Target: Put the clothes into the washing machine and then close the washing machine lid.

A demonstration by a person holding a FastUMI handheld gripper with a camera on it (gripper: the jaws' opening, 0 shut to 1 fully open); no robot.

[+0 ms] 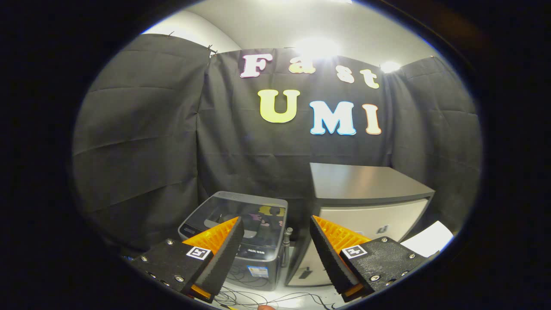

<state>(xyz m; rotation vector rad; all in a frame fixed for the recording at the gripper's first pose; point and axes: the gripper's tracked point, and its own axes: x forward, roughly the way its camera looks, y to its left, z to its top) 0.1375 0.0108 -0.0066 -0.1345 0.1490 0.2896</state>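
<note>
A small grey top-loading washing machine (247, 232) stands on the floor ahead of and below my fingers, partly behind the left finger. Its glossy dark lid (254, 211) lies flat and shut over the top. My gripper (276, 227) is held high above the floor, open, with nothing between its fingers. No clothes appear among the things ahead.
A grey cabinet (366, 193) with a flat top and a pale front stands just right of the machine. A white sheet (430, 239) lies at its right. Loose cables (258, 297) trail over the pale floor below the fingers. Black cloth walls close in the booth.
</note>
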